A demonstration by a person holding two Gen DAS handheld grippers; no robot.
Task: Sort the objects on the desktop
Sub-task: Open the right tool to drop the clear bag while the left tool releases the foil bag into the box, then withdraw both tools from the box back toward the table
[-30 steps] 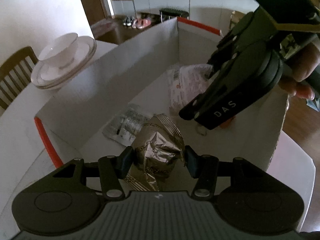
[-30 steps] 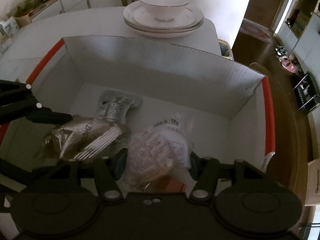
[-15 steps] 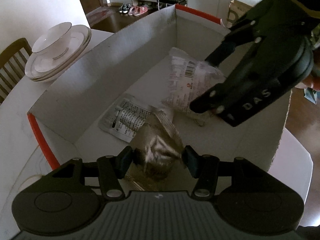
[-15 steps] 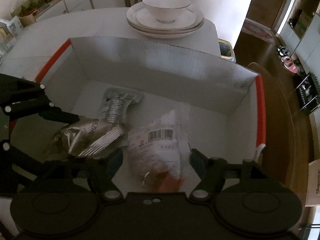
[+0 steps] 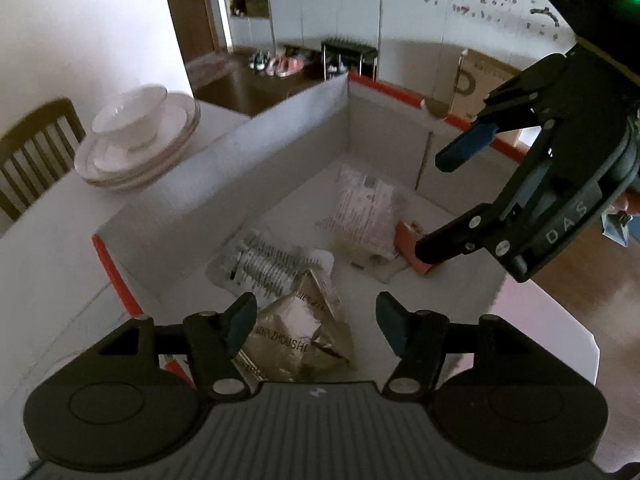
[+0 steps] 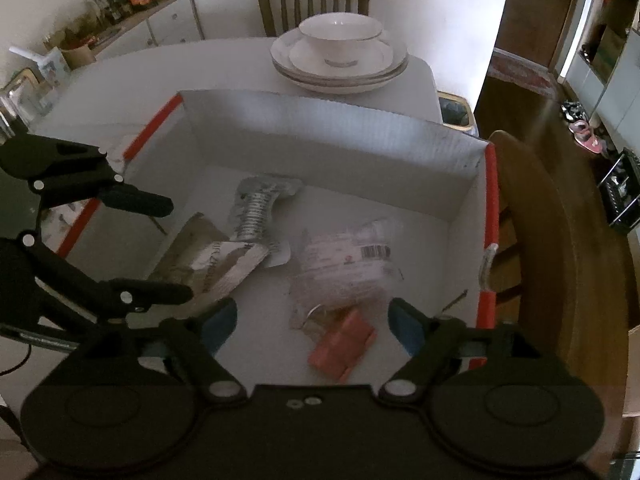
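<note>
Broadly, largest to smallest:
Counter: the white counter [image 6: 120, 76] fills the upper left and centre of the right wrist view and carries the box and the dishes.
Box: an open white cardboard box [image 6: 320, 128] with red-edged flaps sits mid-frame in both views; all the packets lie on its floor.
Right gripper: the right gripper [image 5: 446, 204] hangs at the right of the left wrist view above the box's right side, fingers [image 5: 466, 146] spread wide and holding nothing.
Left gripper: the left gripper [image 6: 176, 246] enters from the left edge of the right wrist view over the box's left side, fingers [image 6: 136, 200] apart and empty.
Dishes: a stack of white plates [image 6: 340, 66] with a bowl [image 6: 340, 38] on top stands at the upper centre of the right wrist view, beyond the box's far wall.
Chair: a wooden chair [image 6: 312, 0] stands behind the dishes at the top of that frame.
Clear packet: a clear packet [image 6: 344, 260] with a barcode lies lower centre-right in the right wrist view, blurred, its lower end touching a small pink pack.
Foil pouch: a crumpled foil pouch [image 5: 300, 336] lies low in the left wrist view between the left fingers, untouched by them.
Silver sachet: a silver sachet [image 6: 260, 204] with printed lines lies just beyond the pouch, overlapping it.
Pink pack: the pink pack [image 6: 342, 344] lies nearest the camera, bottom centre of the right wrist view.
</note>
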